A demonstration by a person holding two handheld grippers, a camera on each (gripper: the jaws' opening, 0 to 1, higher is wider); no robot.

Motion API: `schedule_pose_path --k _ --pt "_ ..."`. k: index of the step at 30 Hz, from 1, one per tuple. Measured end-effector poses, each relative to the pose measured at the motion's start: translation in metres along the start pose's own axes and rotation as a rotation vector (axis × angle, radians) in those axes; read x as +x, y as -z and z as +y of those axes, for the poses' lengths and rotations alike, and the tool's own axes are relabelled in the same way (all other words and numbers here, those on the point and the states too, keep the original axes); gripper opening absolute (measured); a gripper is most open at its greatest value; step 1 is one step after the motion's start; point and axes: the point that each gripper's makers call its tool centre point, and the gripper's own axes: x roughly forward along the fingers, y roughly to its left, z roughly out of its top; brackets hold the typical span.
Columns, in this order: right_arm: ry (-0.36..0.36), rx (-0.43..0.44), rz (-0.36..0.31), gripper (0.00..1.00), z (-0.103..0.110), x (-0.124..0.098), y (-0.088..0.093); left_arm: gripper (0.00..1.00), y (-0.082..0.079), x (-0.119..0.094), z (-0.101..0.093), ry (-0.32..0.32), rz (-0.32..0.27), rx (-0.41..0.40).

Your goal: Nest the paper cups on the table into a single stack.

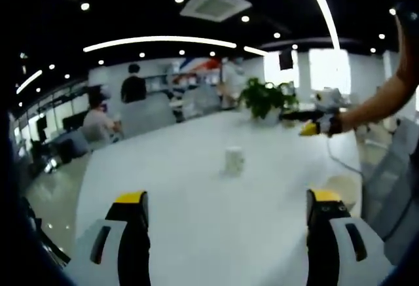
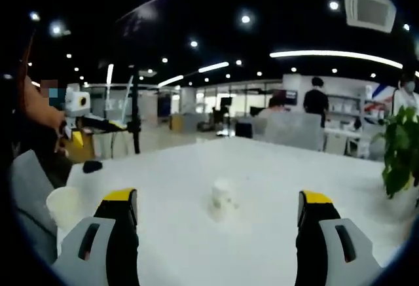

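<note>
two paper cups lie in reach on the white table (image 1: 196,220). left gripper view: the left gripper (image 1: 226,224) has its yellow-tipped jaws wide apart and empty, and a paper cup (image 1: 234,160) stands alone mid-table, straight ahead on the line between the jaws and well apart from them; whether its mouth faces up or down cannot be told through the blur. a second cup (image 1: 345,190) sits at the table's edge just beyond the right-hand jaw, its open mouth up. the right gripper (image 1: 313,126) is held high across the table near a potted plant (image 1: 263,99). right gripper view: the right gripper (image 2: 215,230) is likewise open and holds nothing; the same mid-table paper cup (image 2: 223,197) lies dead ahead between its jaws, and the second cup (image 2: 63,206) stands at the table edge beside the left-hand jaw. the left gripper (image 2: 98,124) shows at far left. judgement: the central cup is centred for either gripper, its long axis seemingly vertical, so a level forward approach would bracket it.
</note>
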Motion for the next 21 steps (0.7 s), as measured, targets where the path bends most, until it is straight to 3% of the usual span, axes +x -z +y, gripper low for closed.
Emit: schedule_pose_path --k 12,21 --pt "0.040 0.078 -0.006 1.00 -0.023 0.042 0.018 0.98 0.005 -0.001 0.011 -0.032 0.007 -0.017" --pt "0.042 0.065 0.002 1.00 -0.030 0.078 0.020 0.98 0.008 -0.002 0.010 -0.048 0.004 -0.036"
